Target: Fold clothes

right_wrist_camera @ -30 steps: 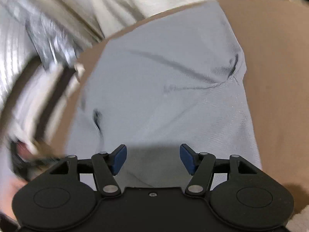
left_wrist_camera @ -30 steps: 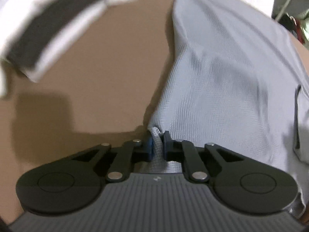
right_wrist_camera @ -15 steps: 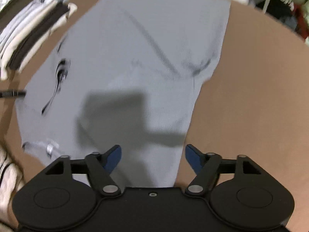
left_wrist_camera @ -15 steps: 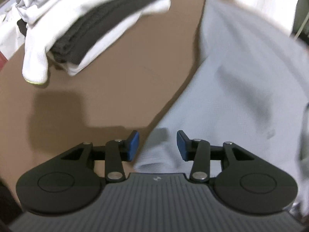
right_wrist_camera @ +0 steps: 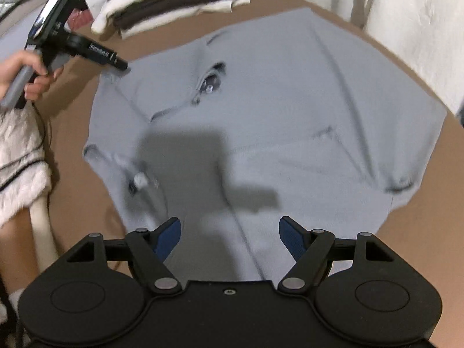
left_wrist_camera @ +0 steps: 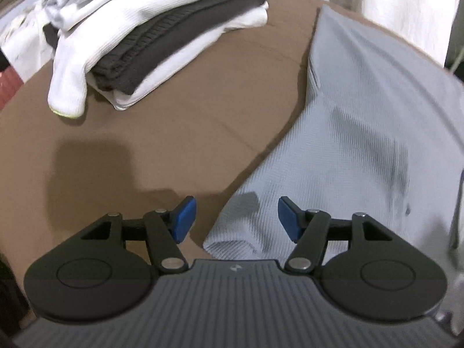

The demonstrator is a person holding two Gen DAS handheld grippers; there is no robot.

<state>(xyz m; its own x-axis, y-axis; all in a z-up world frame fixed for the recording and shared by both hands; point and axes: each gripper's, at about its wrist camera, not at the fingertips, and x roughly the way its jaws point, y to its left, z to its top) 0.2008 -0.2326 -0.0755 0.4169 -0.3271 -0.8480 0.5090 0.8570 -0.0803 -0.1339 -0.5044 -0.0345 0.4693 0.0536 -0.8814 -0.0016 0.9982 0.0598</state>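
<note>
A second ago the left gripper (left_wrist_camera: 236, 223) was pinching the edge of the gray shirt (left_wrist_camera: 362, 133). Now its blue pads (left_wrist_camera: 184, 221) are apart and the jaws are opening. The shirt's sleeve end lies under the gap between them, low in the left wrist picture, but the pads do not press on it. The cloth has dropped flat on the brown table (left_wrist_camera: 162, 133).

In the upper left of that picture sits a stack of folded clothes (left_wrist_camera: 150, 34), white on top, dark gray in the middle, white at the bottom. A second ago it was a blur at the edge. Now it is clear and more of it shows.

In the right wrist picture, the left gripper (right_wrist_camera: 123, 65) shows at the upper left, held by a hand (right_wrist_camera: 27, 75), with its tip at the shirt's edge. Below it is a fluffy white sleeve (right_wrist_camera: 20, 159). The stack of folded clothes (right_wrist_camera: 171, 3) is along the top.

The gray shirt (right_wrist_camera: 290, 110) lies spread out across the middle of the brown table (right_wrist_camera: 435, 217). A second ago only part of it showed, and now nearly all of it does, turned a different way in the picture.

The right gripper (right_wrist_camera: 229, 239) is at the bottom. Its jaws are wide and hold nothing. They stand a bit wider than a second ago. Shirt cloth lies below them.

No boxes or baskets show.
</note>
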